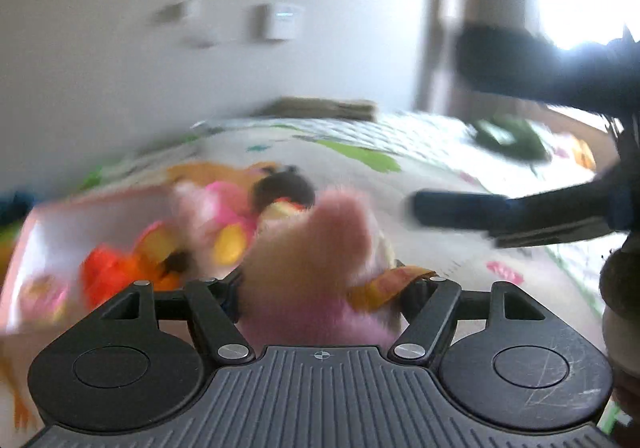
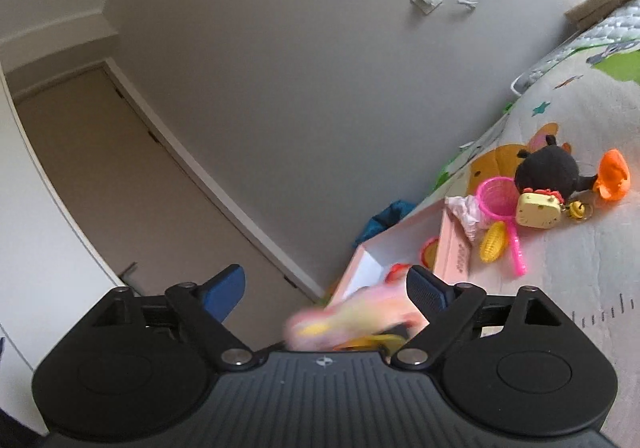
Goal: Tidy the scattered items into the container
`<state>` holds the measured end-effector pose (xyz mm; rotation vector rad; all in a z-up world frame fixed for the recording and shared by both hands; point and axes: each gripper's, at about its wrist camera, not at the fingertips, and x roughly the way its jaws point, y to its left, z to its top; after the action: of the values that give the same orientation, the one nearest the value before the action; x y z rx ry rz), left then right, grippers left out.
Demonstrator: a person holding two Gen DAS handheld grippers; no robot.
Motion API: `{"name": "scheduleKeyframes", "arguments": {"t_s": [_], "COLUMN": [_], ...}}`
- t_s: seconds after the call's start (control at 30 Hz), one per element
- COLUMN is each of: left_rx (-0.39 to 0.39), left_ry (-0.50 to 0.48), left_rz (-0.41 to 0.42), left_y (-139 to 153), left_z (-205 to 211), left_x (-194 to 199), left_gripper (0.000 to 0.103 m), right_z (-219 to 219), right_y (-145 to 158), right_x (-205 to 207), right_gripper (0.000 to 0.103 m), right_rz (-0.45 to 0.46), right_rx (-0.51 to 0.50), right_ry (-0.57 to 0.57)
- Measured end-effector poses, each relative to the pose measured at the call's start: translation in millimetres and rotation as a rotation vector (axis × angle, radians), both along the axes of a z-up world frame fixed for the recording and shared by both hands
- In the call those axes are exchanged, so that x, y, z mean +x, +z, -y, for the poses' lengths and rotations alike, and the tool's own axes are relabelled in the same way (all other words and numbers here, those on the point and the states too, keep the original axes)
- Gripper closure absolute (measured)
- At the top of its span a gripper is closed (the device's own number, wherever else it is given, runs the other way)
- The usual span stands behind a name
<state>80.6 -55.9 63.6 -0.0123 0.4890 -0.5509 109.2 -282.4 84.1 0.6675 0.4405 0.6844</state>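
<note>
A fluffy pink plush toy (image 1: 320,248) is being clenched between the left gripper (image 1: 320,288) fingers beside the pink cardboard box (image 2: 452,248) near the bed's edge, seemingly for dropping in; the right gripper (image 2: 320,288) fingers are being held released, grasping nothing.

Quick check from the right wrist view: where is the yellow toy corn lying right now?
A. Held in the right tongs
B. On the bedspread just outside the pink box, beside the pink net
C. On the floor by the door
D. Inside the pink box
B: the yellow toy corn lies on the bedspread just outside the pink box wall, beside the pink net.
</note>
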Motion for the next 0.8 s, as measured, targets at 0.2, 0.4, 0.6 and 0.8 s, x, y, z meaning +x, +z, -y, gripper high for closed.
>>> {"name": "scheduleKeyframes", "arguments": {"t_s": [0.2,0.4,0.6,0.8], "left_rx": [-0.142,-0.203,-0.23,-0.166], "left_ry": [0.171,0.376,0.378,0.221], "left_rz": [-0.095,-0.19,-0.223,-0.143], "left_y": [-6.9,-18.0,-26.9,-31.1], "left_z": [-85.5,-158.7,-195.5,-181.9], "left_x": [-8.4,-20.7,-31.7,-51.9], "left_gripper": [0.019,0.008,0.002,0.0], "right_z": [-16.3,-46.8,-70.8,-78.9], "right_y": [-22.3,-42.7,-61.1,-85.8], "right_x": [14.7,19.9,38.6,71.5], "right_gripper": [0.014,0.014,0.012,0.012], "right_rz": [-0.123,-0.149,-0.19,-0.289], "right_rx": [-0.074,-0.241,-0.312,-0.239], "right_ry": [-0.047,-0.065,-0.029,-0.041]}}
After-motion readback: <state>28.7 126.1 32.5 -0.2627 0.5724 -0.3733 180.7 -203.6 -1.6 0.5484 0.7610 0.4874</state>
